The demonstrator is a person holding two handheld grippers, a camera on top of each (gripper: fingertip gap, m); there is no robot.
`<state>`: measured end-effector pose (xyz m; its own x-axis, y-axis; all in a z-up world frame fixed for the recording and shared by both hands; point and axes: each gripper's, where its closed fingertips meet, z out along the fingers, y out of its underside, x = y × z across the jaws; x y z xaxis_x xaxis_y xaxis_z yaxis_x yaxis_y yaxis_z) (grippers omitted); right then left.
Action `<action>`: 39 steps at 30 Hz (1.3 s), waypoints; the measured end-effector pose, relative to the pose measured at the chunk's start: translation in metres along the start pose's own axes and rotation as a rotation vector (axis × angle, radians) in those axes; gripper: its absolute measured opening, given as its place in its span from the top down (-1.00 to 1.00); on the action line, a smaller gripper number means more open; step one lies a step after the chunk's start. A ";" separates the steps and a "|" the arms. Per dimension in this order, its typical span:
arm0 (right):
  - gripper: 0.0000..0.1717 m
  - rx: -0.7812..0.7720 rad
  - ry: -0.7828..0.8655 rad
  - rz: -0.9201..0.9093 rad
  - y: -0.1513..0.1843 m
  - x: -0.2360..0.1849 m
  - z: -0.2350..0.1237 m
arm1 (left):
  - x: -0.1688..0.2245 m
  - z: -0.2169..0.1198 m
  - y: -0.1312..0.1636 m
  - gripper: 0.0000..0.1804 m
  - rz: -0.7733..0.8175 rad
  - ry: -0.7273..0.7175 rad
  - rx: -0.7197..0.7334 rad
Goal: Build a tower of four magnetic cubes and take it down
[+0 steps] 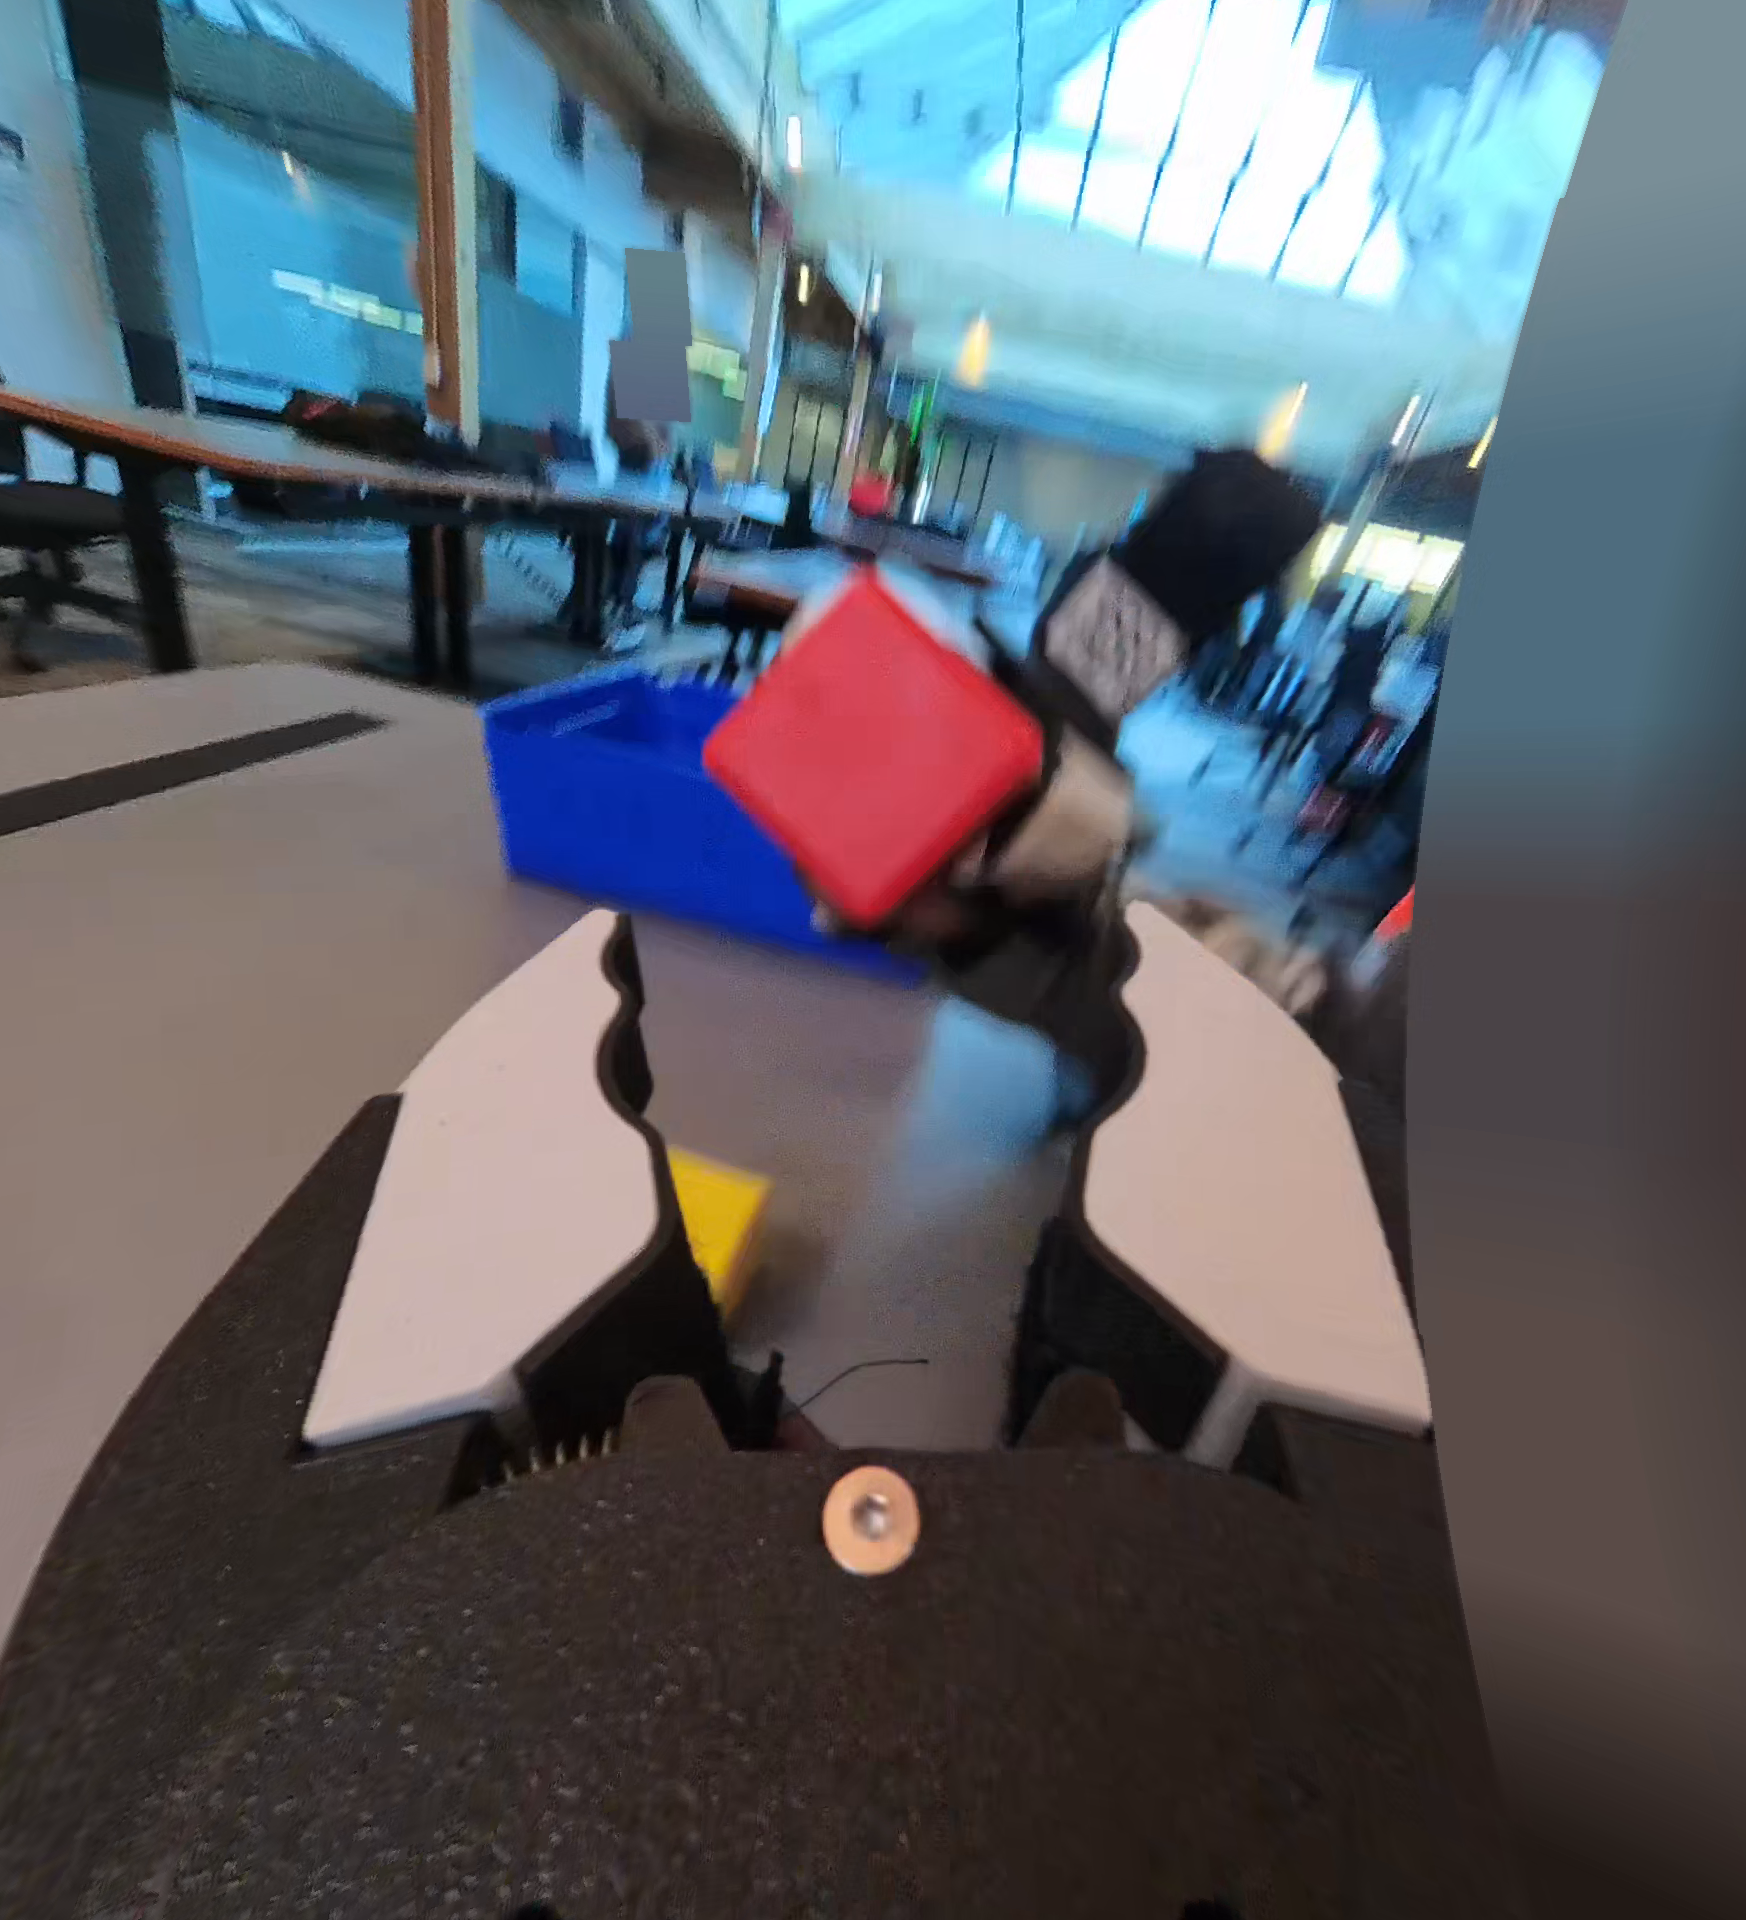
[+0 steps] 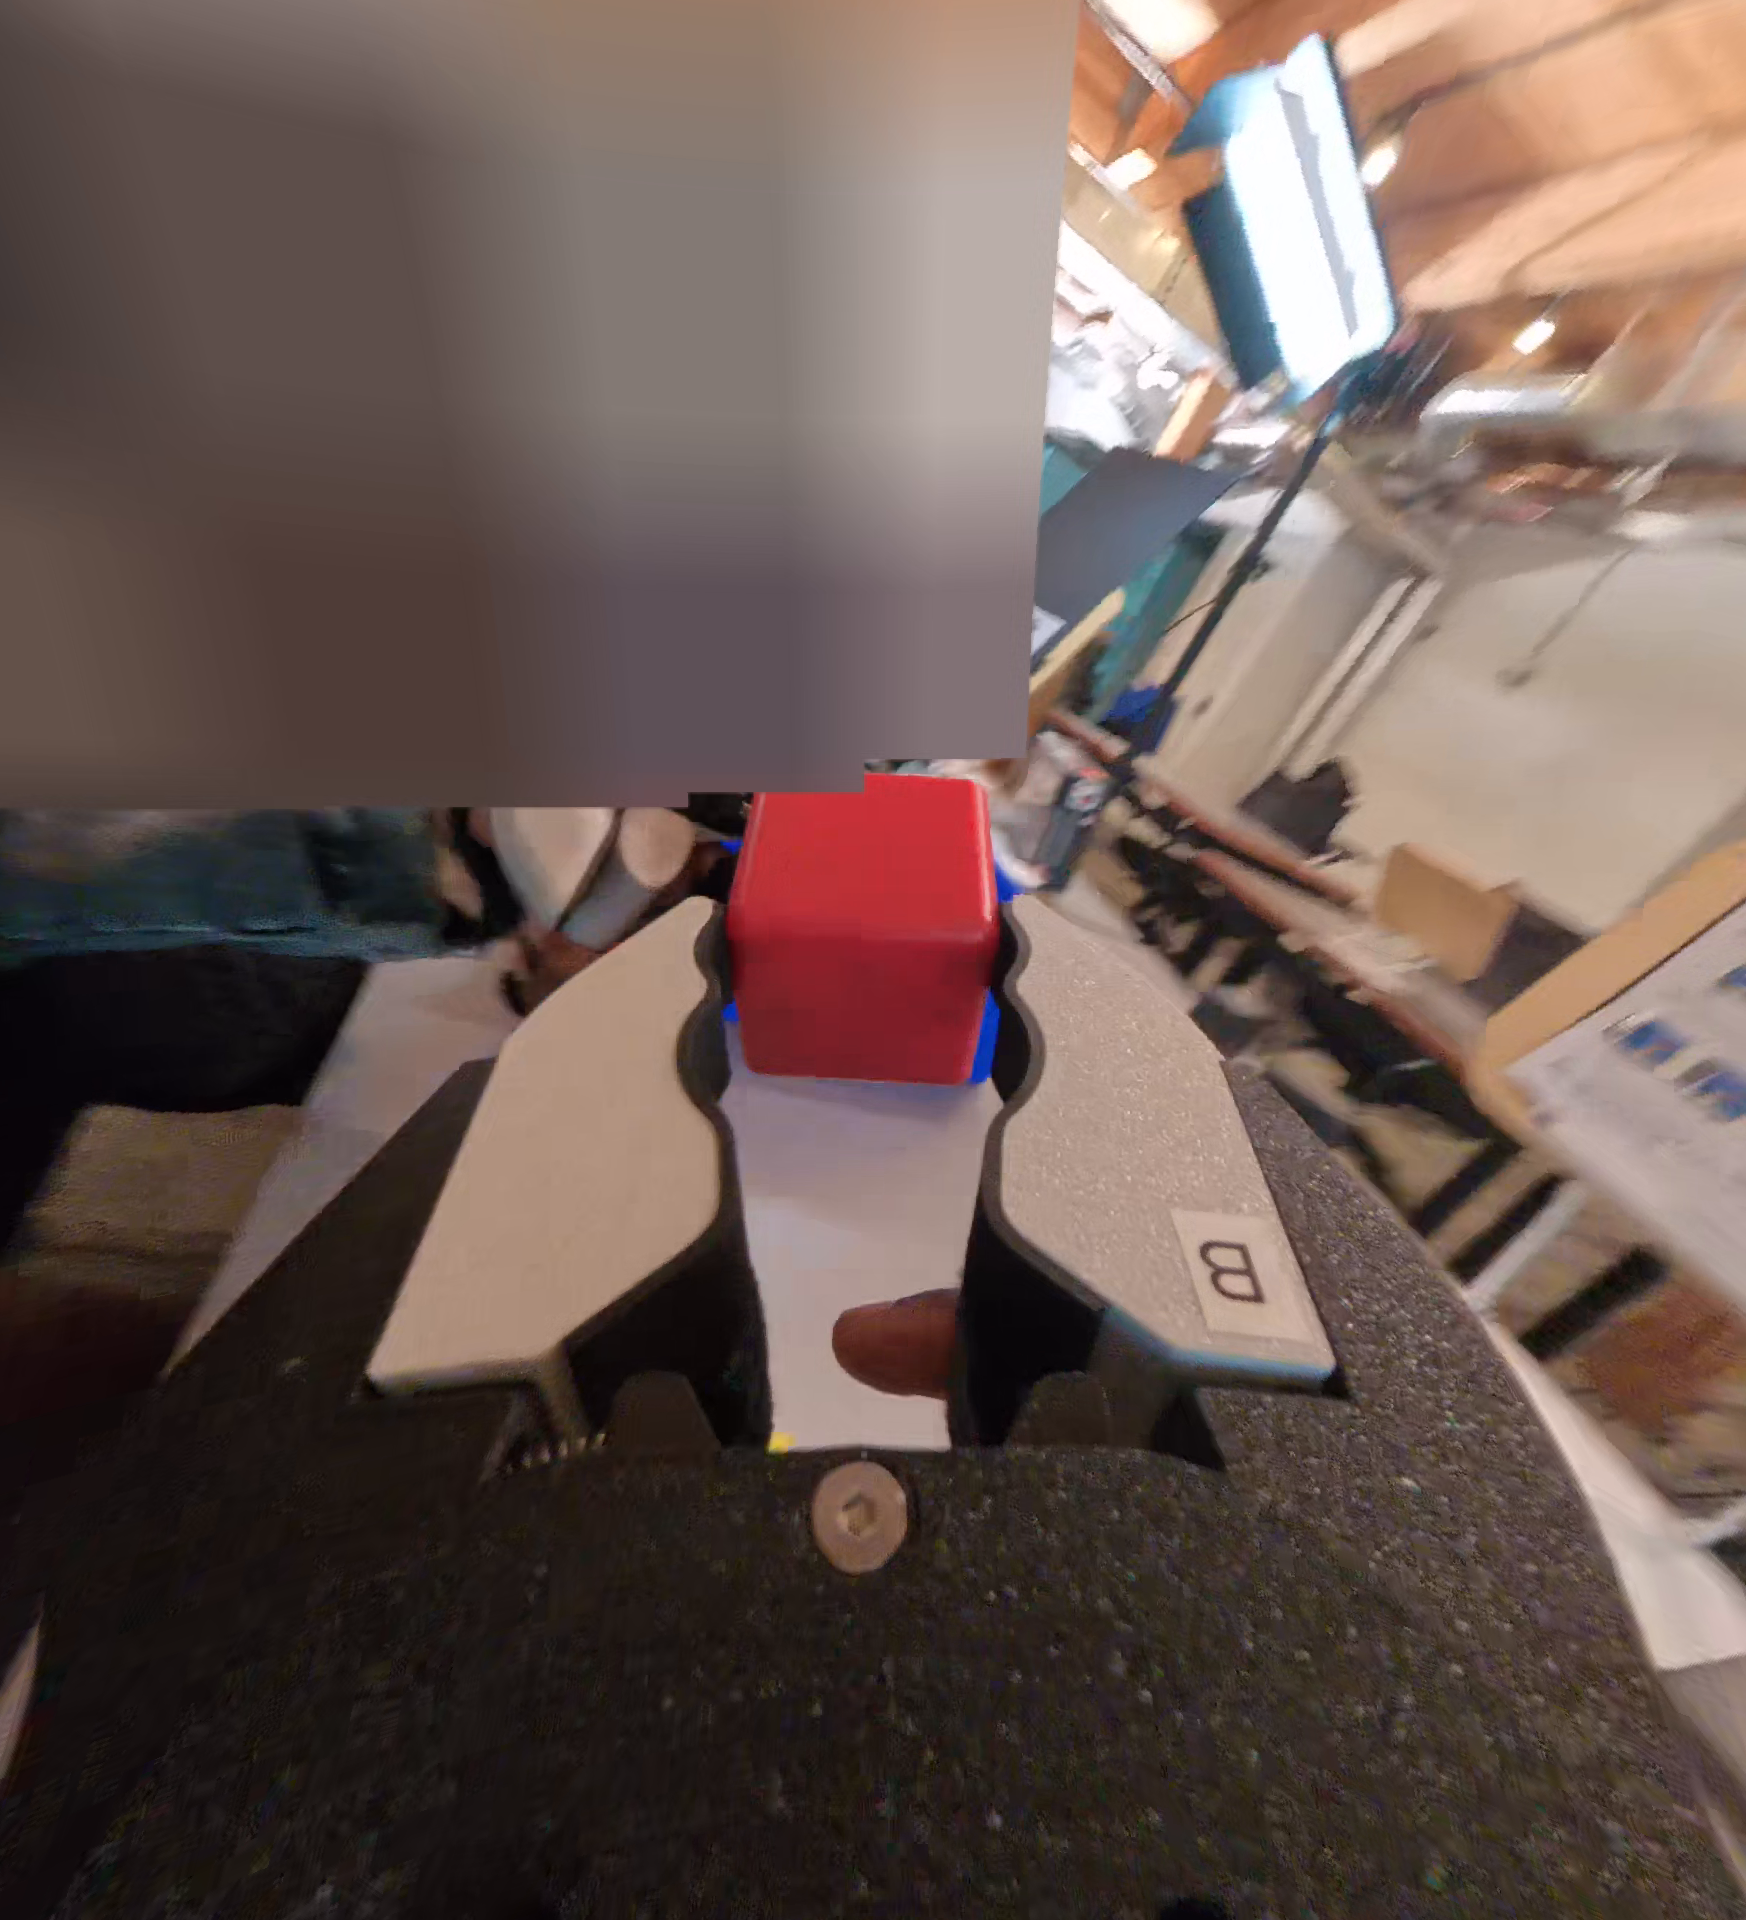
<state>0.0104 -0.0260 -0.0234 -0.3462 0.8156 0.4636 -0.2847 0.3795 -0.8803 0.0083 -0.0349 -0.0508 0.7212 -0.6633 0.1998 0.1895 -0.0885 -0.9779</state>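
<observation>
The right gripper (image 2: 861,961) pinches a red cube (image 2: 861,935) between its fingers (image 2: 620,1039), both pads pressing its sides. Seen from the left, the cube (image 1: 874,758) hangs tilted on one corner in the air, in front of a blue bin (image 1: 620,800). The left gripper (image 1: 869,1039) has its fingers spread with nothing between them. A yellow cube (image 1: 718,1221) lies on the grey table (image 1: 173,935), nearer than the bin. A blurred hall with desks lies beyond.
</observation>
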 end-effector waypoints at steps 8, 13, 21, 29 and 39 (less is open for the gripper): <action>0.44 -0.080 -0.175 0.335 0.056 -0.003 -0.034 | -0.055 0.023 0.127 -0.02 0.226 -0.026 -0.553; 0.44 -0.187 -0.184 0.415 0.095 -0.009 -0.038 | -0.067 0.029 0.155 0.13 0.247 -0.013 -0.713; 0.44 -0.263 -0.219 0.454 0.120 -0.017 -0.036 | -0.067 0.034 0.169 0.44 0.211 0.020 -0.804; 0.44 -0.322 -0.255 0.455 0.135 -0.024 -0.032 | -0.067 0.034 0.169 0.45 0.225 0.015 -0.803; 0.44 -0.310 -0.284 0.440 0.139 -0.028 -0.032 | -0.066 0.034 0.169 0.45 0.229 0.017 -0.803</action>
<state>0.0095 0.0181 -0.1615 -0.6096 0.7925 0.0202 0.1982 0.1770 -0.9640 0.0149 0.0191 -0.2268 0.6724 -0.7401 -0.0043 -0.4981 -0.4482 -0.7423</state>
